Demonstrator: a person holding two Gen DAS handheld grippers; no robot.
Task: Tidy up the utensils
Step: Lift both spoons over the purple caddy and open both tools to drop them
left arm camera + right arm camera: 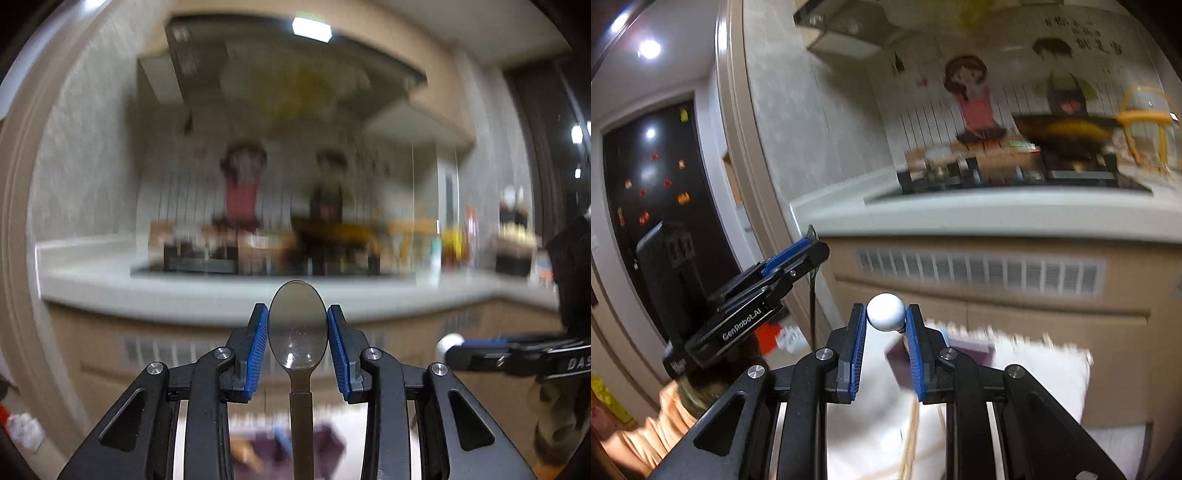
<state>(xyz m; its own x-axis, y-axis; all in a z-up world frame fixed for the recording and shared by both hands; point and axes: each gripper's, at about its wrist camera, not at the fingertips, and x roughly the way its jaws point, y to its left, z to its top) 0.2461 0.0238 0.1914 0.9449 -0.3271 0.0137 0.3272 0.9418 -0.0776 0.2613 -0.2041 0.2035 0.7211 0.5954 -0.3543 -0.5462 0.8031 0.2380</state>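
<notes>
My left gripper (297, 325) is shut on a metal spoon (297, 328), its blue pads against the sides of the bowl, handle hanging down toward me. It also shows in the right wrist view (803, 254) at the left, spoon handle (812, 302) dangling. My right gripper (885, 317) is shut on a white spoon (885, 312), round bowl up, with a wooden handle (911, 435) running down. In the left wrist view the right gripper (476, 350) comes in from the right with the white bowl (448, 341) at its tip. Both are held in the air in front of the kitchen counter.
A grey countertop (960, 210) carries a gas stove (997, 173) with a dark wok (1063, 129) and a yellow rack (1145, 122). Below are beige cabinets with a vent grille (979, 273). A white cloth (1015, 387) with a purple item (967, 347) lies below. A dark fridge (653, 192) stands left.
</notes>
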